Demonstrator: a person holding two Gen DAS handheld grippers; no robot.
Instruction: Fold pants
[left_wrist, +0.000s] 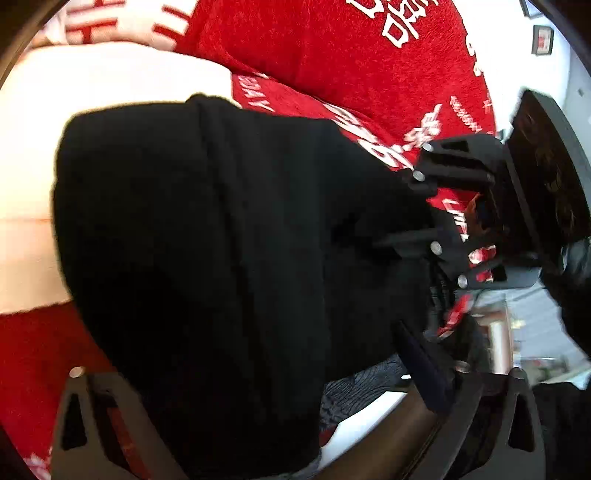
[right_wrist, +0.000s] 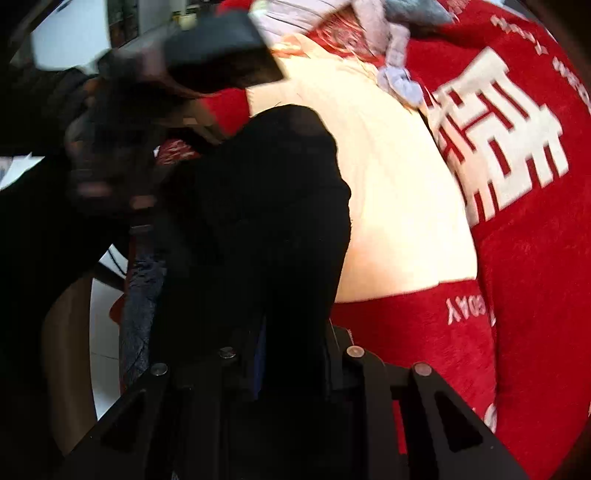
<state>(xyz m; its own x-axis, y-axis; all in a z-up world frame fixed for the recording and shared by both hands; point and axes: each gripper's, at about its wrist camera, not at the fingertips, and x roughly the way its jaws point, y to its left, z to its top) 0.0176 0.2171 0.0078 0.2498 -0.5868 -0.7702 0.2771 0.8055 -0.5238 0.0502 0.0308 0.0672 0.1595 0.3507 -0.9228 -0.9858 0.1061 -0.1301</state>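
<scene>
A red blanket (left_wrist: 332, 55) with white lettering covers the bed. The black pants (left_wrist: 221, 240) fill the frame's centre, long axis running upward. The right tongs (right_wrist: 291, 362) pinch the cloth (lower centre); the left tongs (left_wrist: 295, 417) straddle the near end, spread wide, gripping nothing.

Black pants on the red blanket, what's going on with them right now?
A person with a gripper in each hand is folding the black pants on a red and white blanket. The right gripper is shut on an edge of the fabric. The left gripper stands open around the pants, not yet pinching them.
</scene>
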